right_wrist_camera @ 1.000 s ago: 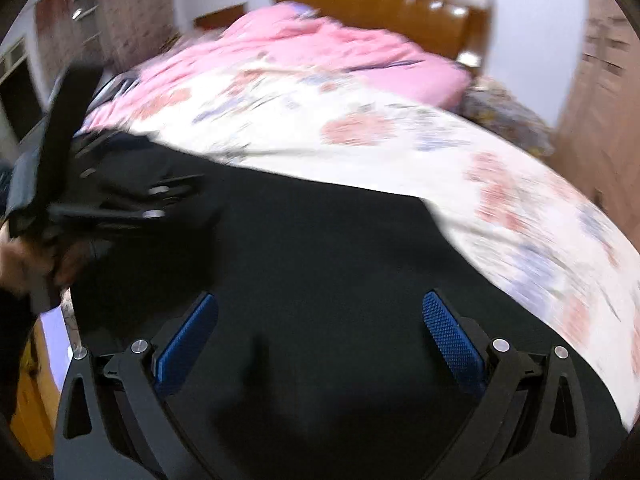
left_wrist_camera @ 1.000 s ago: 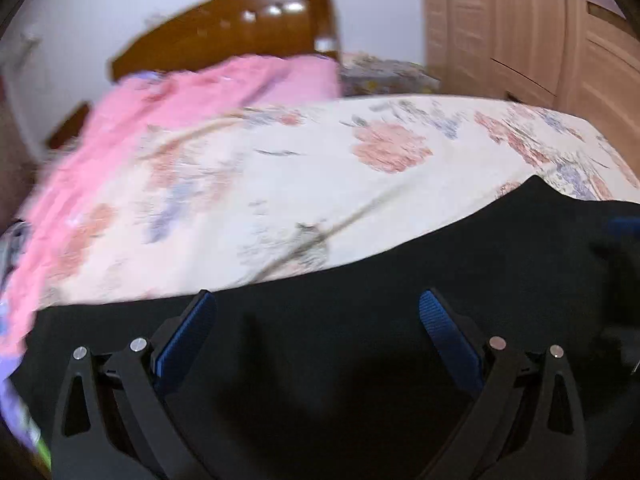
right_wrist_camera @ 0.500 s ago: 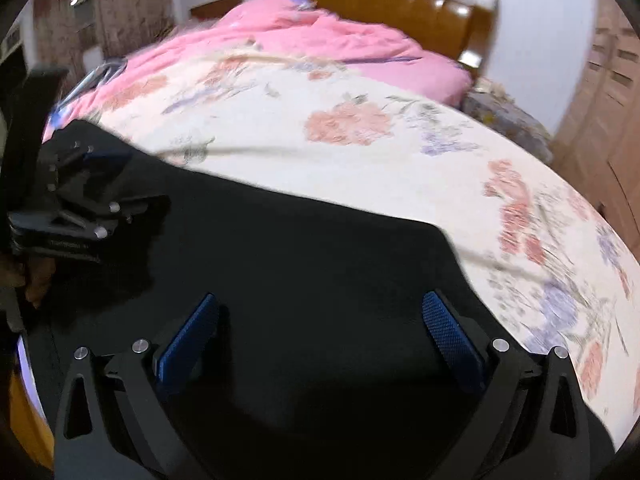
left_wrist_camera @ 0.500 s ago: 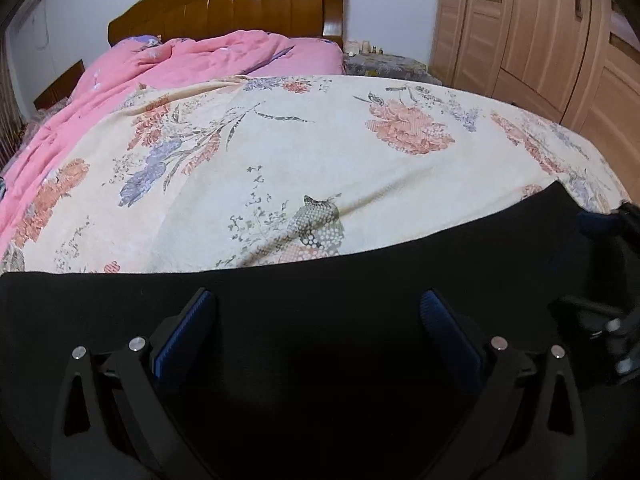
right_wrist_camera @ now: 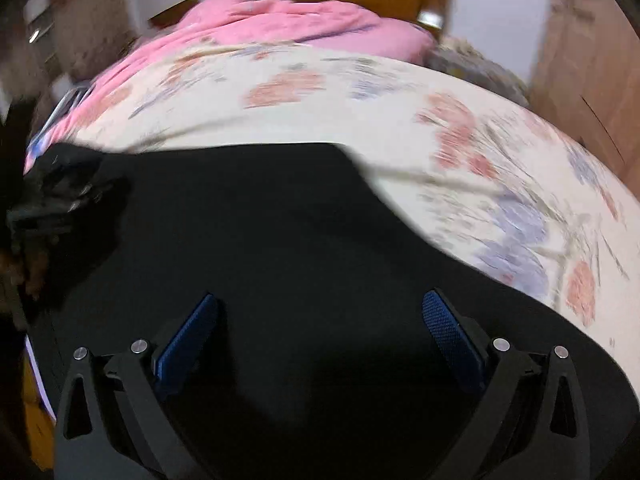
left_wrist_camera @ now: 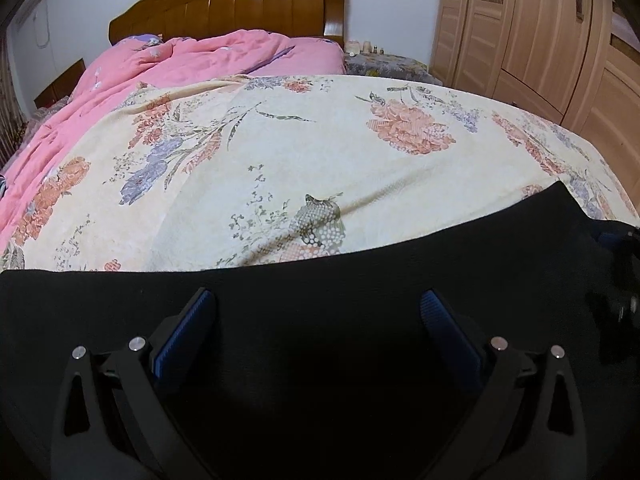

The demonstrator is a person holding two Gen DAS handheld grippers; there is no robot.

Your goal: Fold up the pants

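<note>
Black pants (left_wrist_camera: 320, 280) lie flat on the bed (left_wrist_camera: 320, 140) at its 6 o'clock edge. Left hand-held gripper (left_wrist_camera: 316, 320) and right hand-held gripper (right_wrist_camera: 320, 320) hover over them, fingers wide apart, holding nothing.

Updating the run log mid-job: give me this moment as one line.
left tongs: open, over black pants | right tongs: open, over pants | pants: spread on floral bedspread | fold: not begun
</note>
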